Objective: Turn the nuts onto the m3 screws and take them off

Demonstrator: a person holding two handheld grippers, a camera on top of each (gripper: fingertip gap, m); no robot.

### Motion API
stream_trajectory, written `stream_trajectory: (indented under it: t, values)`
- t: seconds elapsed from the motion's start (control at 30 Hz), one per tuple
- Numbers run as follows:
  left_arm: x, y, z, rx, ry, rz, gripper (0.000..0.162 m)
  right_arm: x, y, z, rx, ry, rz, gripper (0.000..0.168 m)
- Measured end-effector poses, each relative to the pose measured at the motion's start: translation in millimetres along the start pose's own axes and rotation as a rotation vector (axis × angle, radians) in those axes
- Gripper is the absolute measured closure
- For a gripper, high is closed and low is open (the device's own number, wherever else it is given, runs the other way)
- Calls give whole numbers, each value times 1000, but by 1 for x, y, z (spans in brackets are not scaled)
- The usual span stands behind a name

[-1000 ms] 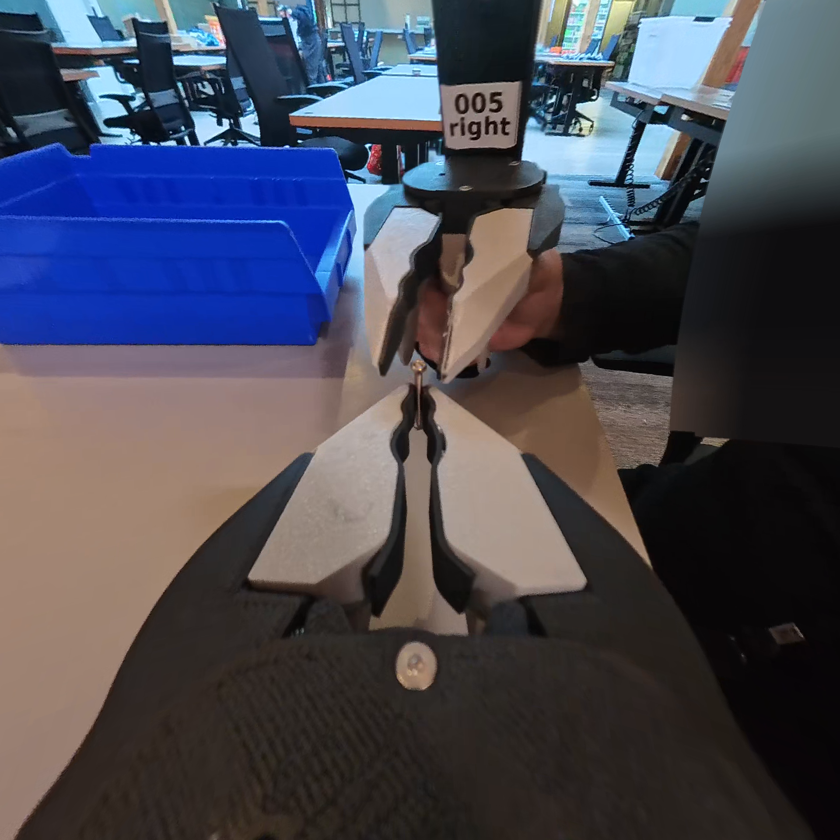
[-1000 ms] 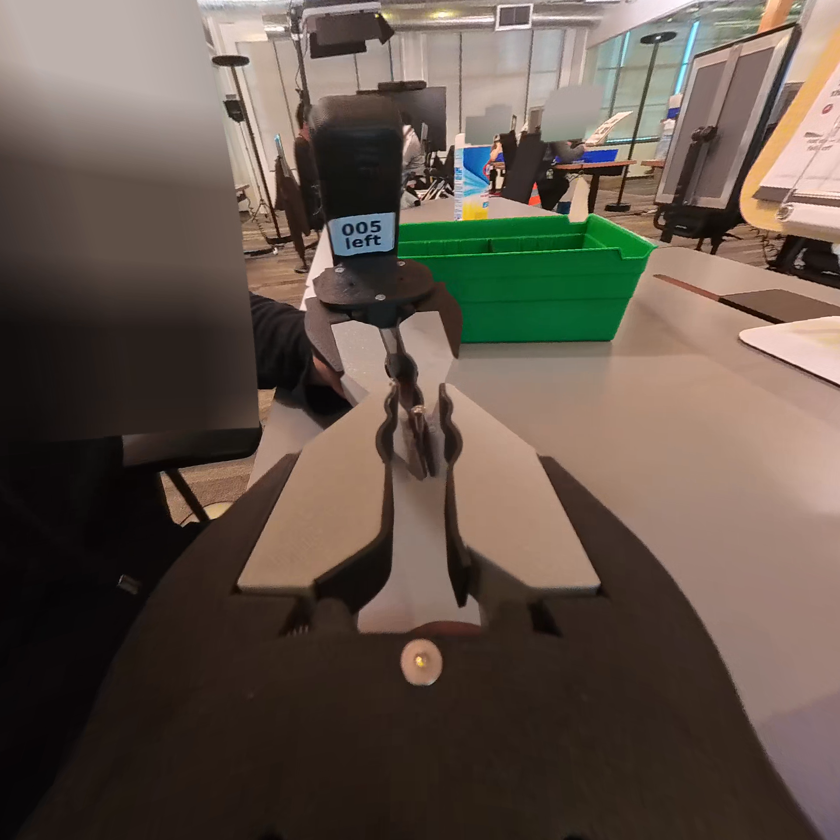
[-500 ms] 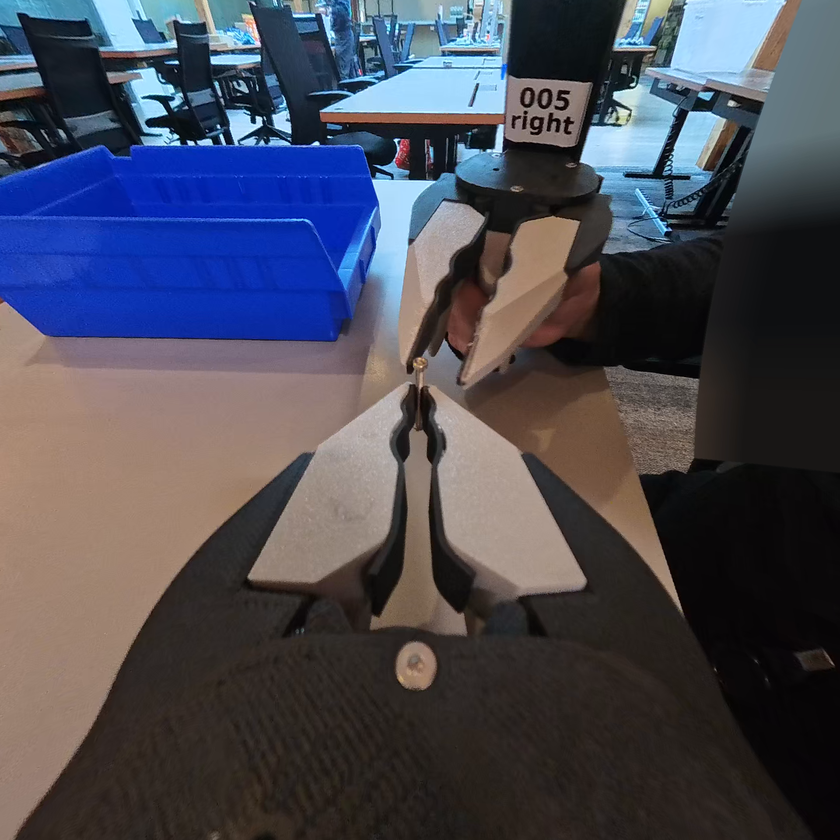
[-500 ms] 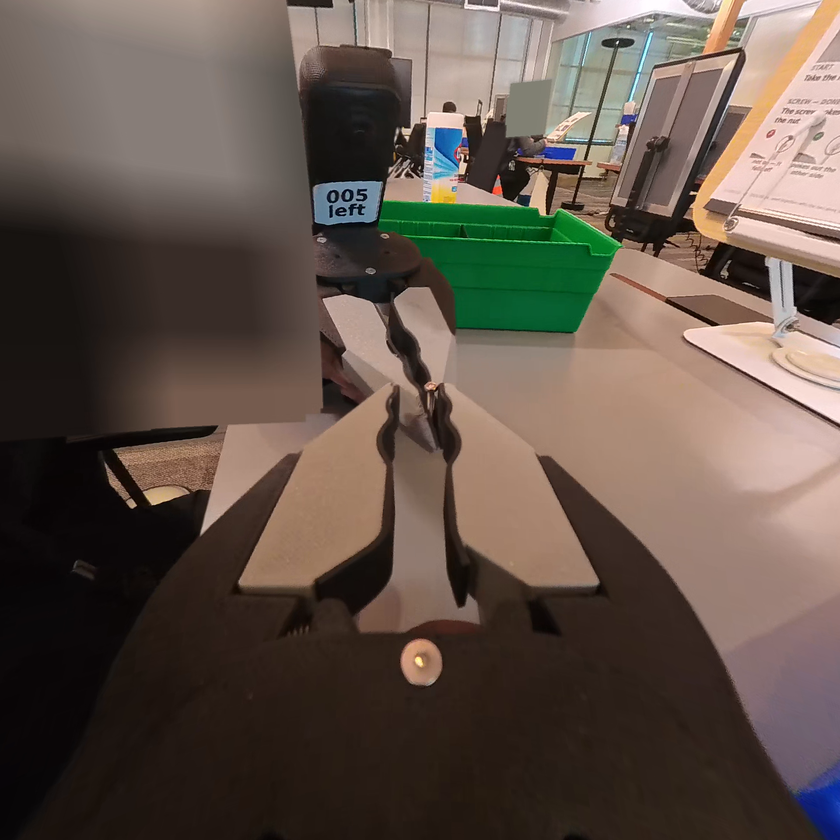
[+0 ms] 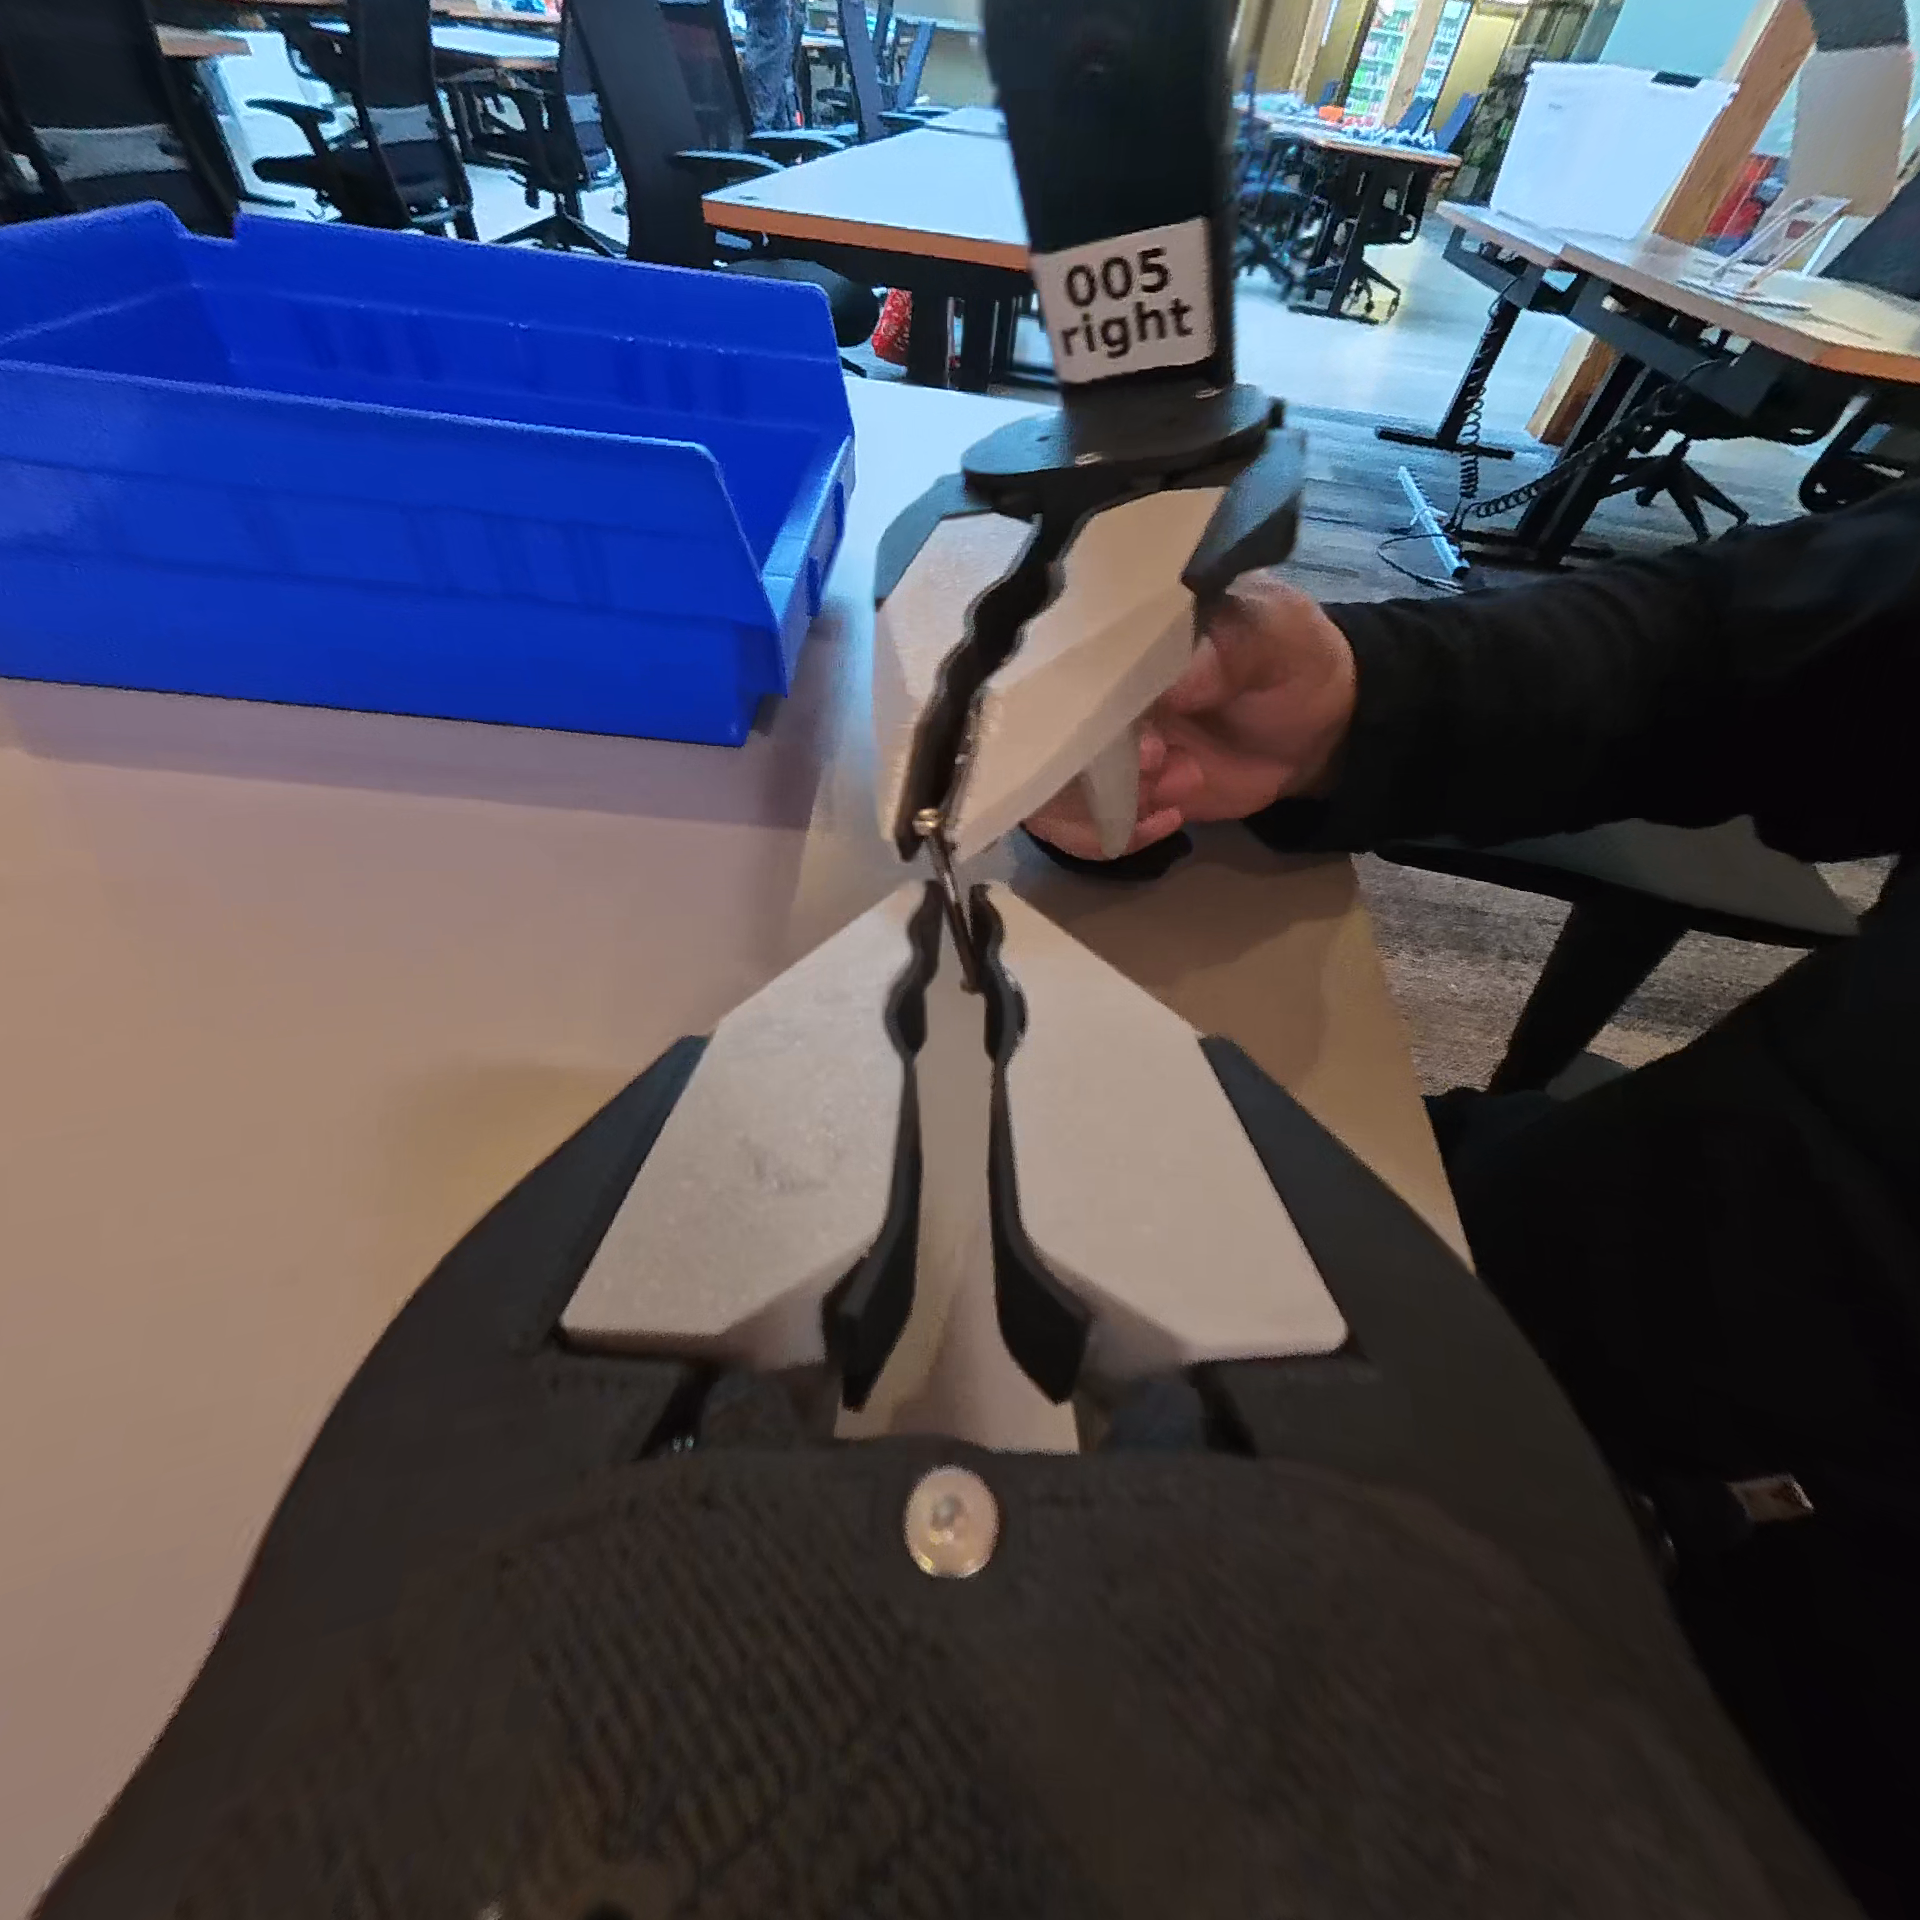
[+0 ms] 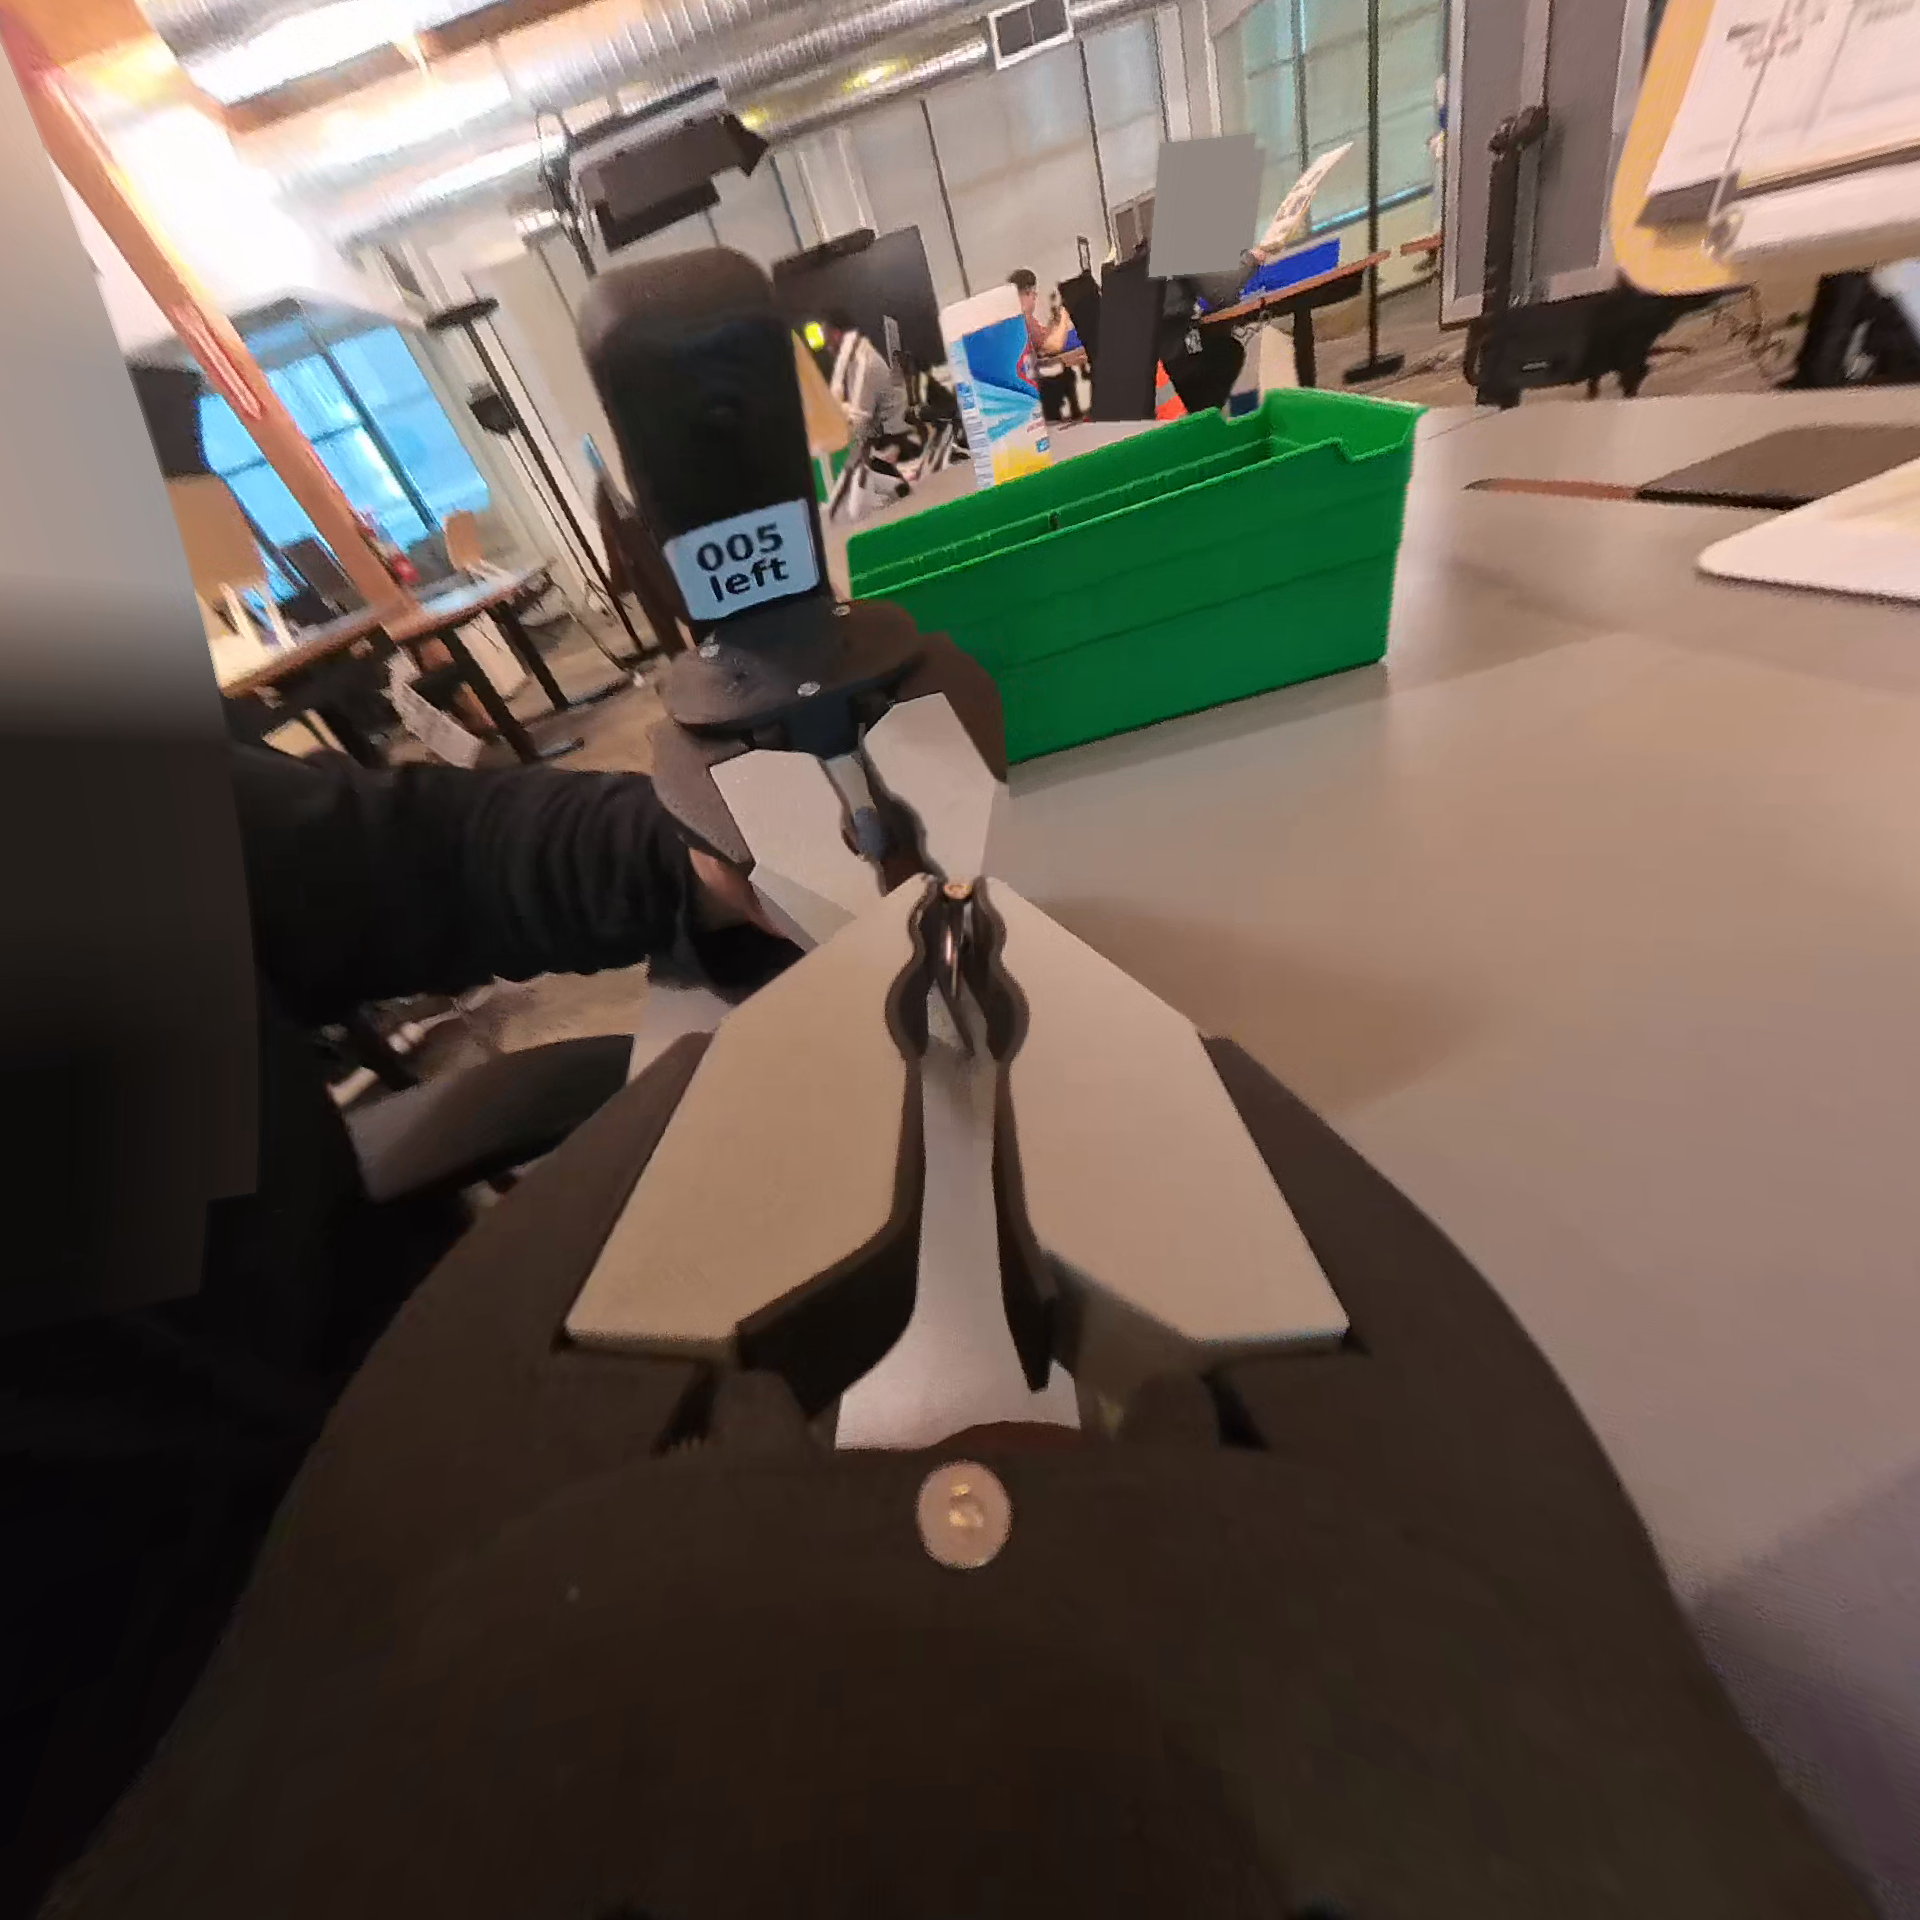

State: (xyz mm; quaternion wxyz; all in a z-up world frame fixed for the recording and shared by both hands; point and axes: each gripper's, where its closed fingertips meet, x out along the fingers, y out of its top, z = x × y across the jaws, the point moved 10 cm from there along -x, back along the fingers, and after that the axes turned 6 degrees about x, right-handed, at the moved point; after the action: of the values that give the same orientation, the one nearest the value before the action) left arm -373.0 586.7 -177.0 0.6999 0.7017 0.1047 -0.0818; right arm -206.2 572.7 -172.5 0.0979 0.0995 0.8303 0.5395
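Table (image 5: 260, 1039) surface, pale and wide, carries everything, and the screw held above its near edge serves as the landmark. Left of the screw and farther back, the left wrist view alone shows a blue bin (image 5: 395, 540) resting on the table. Only the right wrist view shows a green bin (image 6: 1143, 582) standing beyond the screw, with a white canister (image 6: 992, 400) behind that bin.

Next in size come the two tools. The left gripper (image 5: 953, 925) has its jaws drawn close together, clamped on the lower shank of the screw (image 5: 948, 883), which stands nearly upright, tilted slightly. The right gripper (image 5: 935, 831) comes down from above the screw, jaws closed at the screw's upper end; a bare hand (image 5: 1236, 727) holds its grip, just right of the screw. In its own view the right gripper (image 6: 956, 904) shows a small brass-coloured nut (image 6: 957, 889) pinched at its tips, with the left gripper (image 6: 904, 847) meeting it from beyond. How far the nut sits on the thread cannot be told.
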Motion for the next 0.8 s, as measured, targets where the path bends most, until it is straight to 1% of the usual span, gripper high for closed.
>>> stream_trajectory:
  t: [0.1,0.17,0.33,0.5,0.8]
  values:
    - [-1,0,-1,-24,-3,1,162,2,-1,4,115,74,12,166]
    - [-1,-1,-3,-52,-20,-1,162,2,-1,6,146,82,14,166]
    - [-1,-2,-8,-188,-105,35,162,-1,1,5,95,45,32,166]
    - [-3,-4,-14,-292,-149,71,162,-2,1,6,89,25,28,166]
    - [-3,-4,-15,-275,-125,65,162,-4,1,6,60,-12,31,166]
